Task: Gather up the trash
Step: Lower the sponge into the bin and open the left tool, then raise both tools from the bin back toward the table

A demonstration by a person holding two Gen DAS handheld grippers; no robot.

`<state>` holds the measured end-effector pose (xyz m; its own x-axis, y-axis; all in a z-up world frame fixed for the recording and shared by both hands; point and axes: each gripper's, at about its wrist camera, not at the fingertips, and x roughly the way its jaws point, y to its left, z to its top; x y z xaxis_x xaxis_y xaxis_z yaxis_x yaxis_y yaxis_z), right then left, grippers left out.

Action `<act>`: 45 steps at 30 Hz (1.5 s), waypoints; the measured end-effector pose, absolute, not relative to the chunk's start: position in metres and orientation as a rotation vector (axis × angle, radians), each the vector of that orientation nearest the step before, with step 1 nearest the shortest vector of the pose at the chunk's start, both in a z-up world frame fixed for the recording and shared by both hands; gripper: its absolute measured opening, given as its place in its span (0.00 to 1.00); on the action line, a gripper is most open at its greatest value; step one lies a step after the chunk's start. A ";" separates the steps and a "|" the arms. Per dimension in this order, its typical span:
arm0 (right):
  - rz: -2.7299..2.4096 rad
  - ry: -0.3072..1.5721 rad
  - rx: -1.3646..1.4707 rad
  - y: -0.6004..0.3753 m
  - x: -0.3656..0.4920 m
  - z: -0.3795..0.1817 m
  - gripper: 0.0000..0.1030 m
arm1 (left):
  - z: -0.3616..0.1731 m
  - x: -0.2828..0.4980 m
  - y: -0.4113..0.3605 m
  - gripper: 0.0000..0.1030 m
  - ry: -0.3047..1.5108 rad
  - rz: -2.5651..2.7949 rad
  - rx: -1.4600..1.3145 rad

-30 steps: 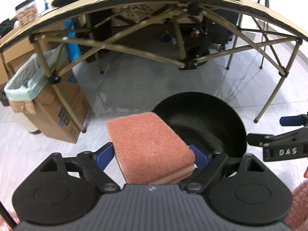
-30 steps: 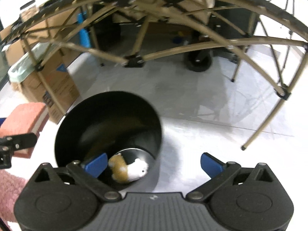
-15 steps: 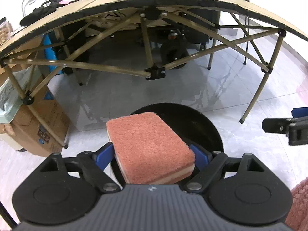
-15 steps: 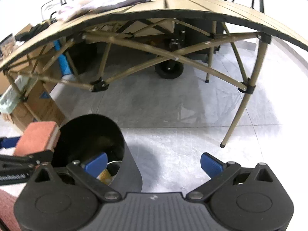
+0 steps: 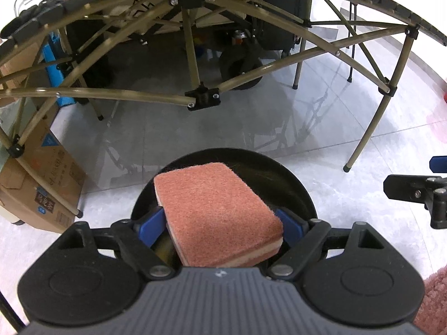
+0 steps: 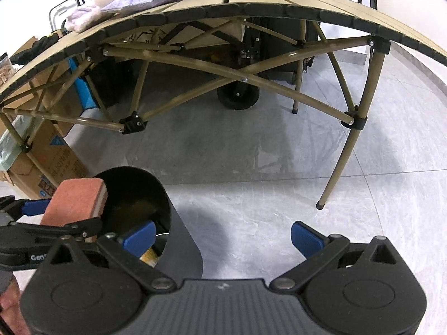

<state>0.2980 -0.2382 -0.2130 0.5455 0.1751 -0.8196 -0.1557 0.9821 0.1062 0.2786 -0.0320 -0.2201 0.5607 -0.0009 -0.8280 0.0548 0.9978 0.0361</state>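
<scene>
The sponge (image 5: 216, 212) in the left gripper (image 5: 220, 224) has moved over the bin (image 5: 296, 184) mouth

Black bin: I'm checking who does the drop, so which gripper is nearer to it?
Left. The left gripper holds the sponge over the black bin; the empty right gripper sits beside it.

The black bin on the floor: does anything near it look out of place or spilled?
Nothing is spilled. The black bin stands upright on bare floor tiles. The left hand-held gripper holds a sponge above its opening, which fits the task. The right hand-held gripper is open and empty.
</scene>
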 end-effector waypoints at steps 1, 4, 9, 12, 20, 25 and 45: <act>0.193 0.974 0.020 -0.238 0.299 -0.213 1.00 | -0.221 0.279 -0.031 0.88 0.983 -0.043 0.050; 0.181 0.974 0.022 -0.240 0.299 -0.214 1.00 | -0.221 0.279 -0.029 1.00 0.993 -0.067 0.020; 0.184 0.980 0.018 -0.237 0.300 -0.214 1.00 | -0.227 0.282 -0.028 1.00 1.072 -0.055 0.037; 0.190 0.983 0.012 -0.235 0.301 -0.215 1.00 | -0.228 0.283 -0.026 1.00 1.106 -0.061 0.019; 0.194 0.989 0.001 -0.233 0.303 -0.218 1.00 | -0.232 0.285 -0.025 1.00 1.145 -0.044 0.031; 0.197 0.992 -0.004 -0.231 0.303 -0.219 1.00 | -0.230 0.285 -0.027 1.00 1.157 -0.030 0.052; 0.279 0.955 -0.042 -0.195 0.301 -0.201 1.00 | -0.199 0.268 0.002 1.00 1.127 0.029 0.082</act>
<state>0.3005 -0.1951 -0.2012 0.5449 0.2167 -0.8100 -0.2537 0.9634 0.0871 0.2684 0.0022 -0.1987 0.4296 0.0648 -0.9007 0.0187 0.9966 0.0806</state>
